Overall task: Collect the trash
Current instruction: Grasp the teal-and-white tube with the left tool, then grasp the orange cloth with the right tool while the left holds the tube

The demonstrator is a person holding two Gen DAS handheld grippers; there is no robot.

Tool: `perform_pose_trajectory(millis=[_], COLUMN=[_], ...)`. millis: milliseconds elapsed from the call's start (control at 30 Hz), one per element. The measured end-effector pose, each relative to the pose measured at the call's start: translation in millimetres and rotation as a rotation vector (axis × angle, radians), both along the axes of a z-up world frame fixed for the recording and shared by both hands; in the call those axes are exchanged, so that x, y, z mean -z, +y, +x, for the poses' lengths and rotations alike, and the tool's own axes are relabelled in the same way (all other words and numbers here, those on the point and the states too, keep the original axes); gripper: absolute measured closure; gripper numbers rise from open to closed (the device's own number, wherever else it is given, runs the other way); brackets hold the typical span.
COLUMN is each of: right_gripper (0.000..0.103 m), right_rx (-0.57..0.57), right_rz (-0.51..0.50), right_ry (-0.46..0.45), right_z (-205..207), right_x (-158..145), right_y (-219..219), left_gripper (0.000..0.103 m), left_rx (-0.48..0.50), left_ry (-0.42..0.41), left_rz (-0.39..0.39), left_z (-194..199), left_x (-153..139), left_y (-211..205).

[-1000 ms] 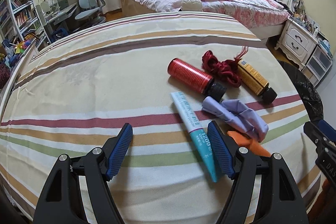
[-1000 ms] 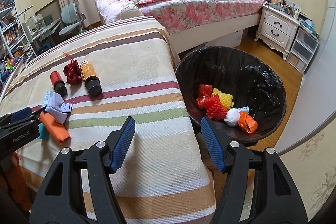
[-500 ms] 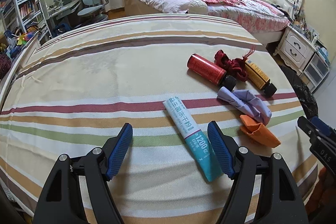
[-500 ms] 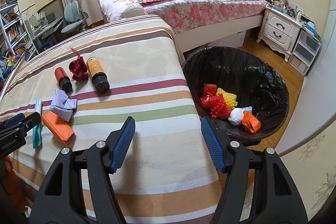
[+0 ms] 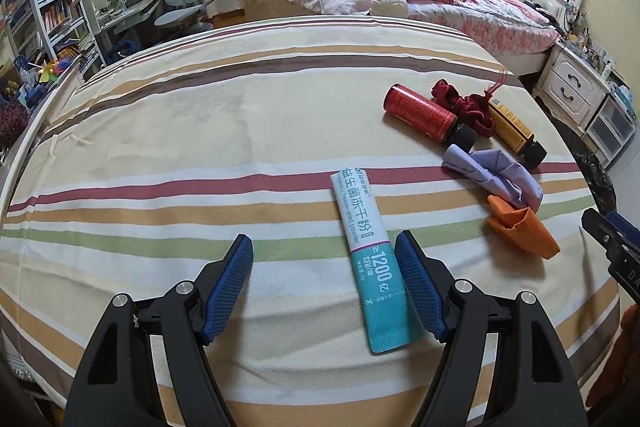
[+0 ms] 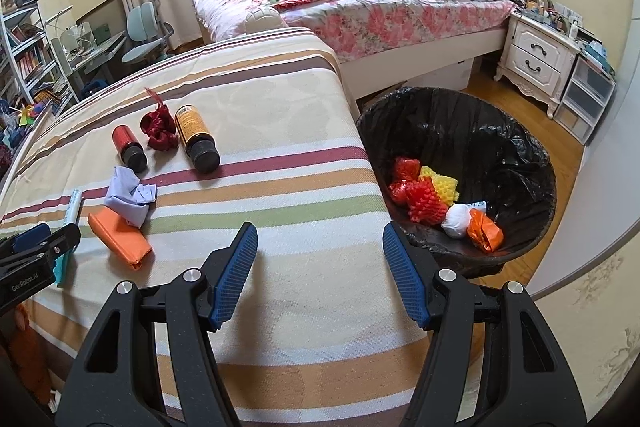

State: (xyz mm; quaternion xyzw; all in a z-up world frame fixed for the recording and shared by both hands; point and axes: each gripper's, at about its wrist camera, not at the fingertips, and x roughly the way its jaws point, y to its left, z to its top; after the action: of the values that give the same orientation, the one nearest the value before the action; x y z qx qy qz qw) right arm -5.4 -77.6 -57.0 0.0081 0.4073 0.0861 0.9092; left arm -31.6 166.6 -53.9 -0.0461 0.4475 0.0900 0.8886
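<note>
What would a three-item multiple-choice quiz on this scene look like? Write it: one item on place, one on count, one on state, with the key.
1. Where does the teal and white sachet lie?
A. in the bin
B. on the striped cover, between the left gripper's open fingers
C. on the floor

2. How many capped bottles lie on the striped cover?
A. two
B. four
C. none

3. What is the right gripper doing?
A. clamping a bottle
B. shut on nothing
C. open, holding nothing

Key: 1 B, the sachet sits on the cover inside the gap. 2 A, only the red bottle and the orange-labelled bottle show. 3 C, its fingers stand apart over bare cover.
</note>
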Motion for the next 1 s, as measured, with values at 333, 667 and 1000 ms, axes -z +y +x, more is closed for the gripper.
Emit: perform_pose_trajectory(millis=[333,667,1000], right_gripper=[0.039,0.039,0.039], right_rx=[-0.025,-0.088,-0.180], right_rz=[-0.003,0.006,0.009], right_ry=[-0.008,-0.010,-0.013], right_z=[-6.2,-17.3,-32.2], right_x=[-3.9,-10.7,-17.2], right_y=[8.0,28.9,59.4], left_gripper=[0.068,0.084,0.084], left_rx=[0.053,0.052,-0.008], left_ry=[-0.031,-0.045,-0.059], left_rz=[0.022,0.004,-0.002], left_z=[-0.6,-9.6,-25.4], left_x=[-1.2,-3.4,-7.0], left_y=[-8.2,3.8,29.9])
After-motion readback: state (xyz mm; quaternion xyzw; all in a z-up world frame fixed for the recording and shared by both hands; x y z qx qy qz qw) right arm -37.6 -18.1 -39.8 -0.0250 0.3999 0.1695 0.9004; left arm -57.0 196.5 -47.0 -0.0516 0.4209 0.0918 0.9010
